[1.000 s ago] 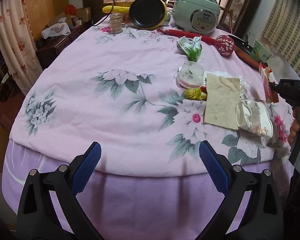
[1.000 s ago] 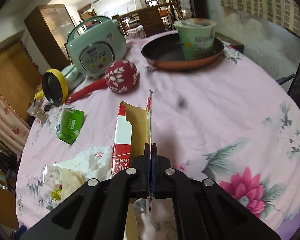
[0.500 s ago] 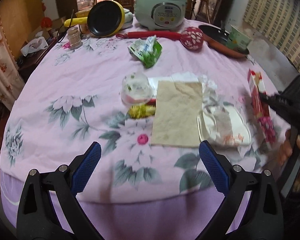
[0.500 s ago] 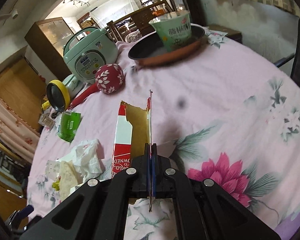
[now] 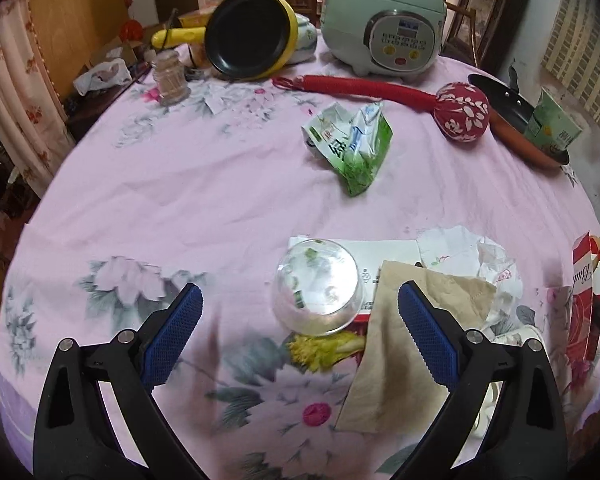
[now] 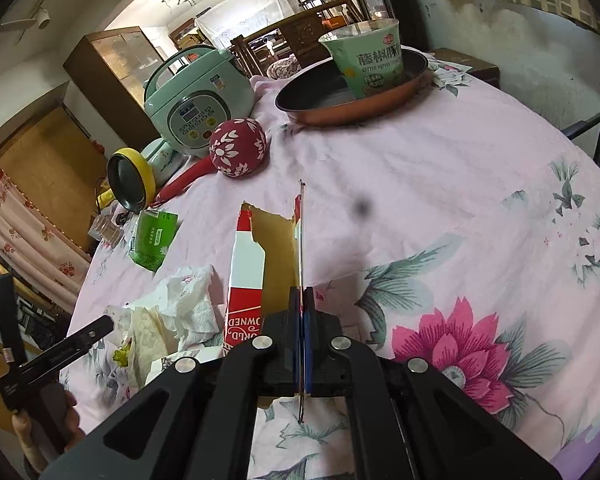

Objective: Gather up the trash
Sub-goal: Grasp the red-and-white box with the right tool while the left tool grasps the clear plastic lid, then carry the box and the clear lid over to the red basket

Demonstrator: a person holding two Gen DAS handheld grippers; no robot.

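My left gripper [image 5: 300,320] is open and empty, low over a trash pile on the pink floral tablecloth [image 5: 180,200]. A clear plastic cup [image 5: 316,288] lies between its fingers, above a yellow-green scrap [image 5: 324,350]. A brown paper napkin [image 5: 400,352] and crumpled white tissue [image 5: 480,256] lie to the right. A crushed green carton [image 5: 352,140] lies farther back. My right gripper [image 6: 302,304] is shut on a torn red and white cardboard box [image 6: 256,264], held edge-on; the box also shows at the right edge of the left wrist view [image 5: 586,300].
At the back stand a green rice cooker [image 5: 384,24], a yellow pan [image 5: 248,32], a glass jar [image 5: 170,78] and a red massage mallet [image 5: 460,116]. A copper pan [image 6: 352,92] holds a green noodle cup [image 6: 372,56]. The table edge is near.
My left gripper has moved forward and right over the table, closing on the trash pile; the clear cup now lies between its fingers. The right gripper keeps hold of the box, tilted slightly.
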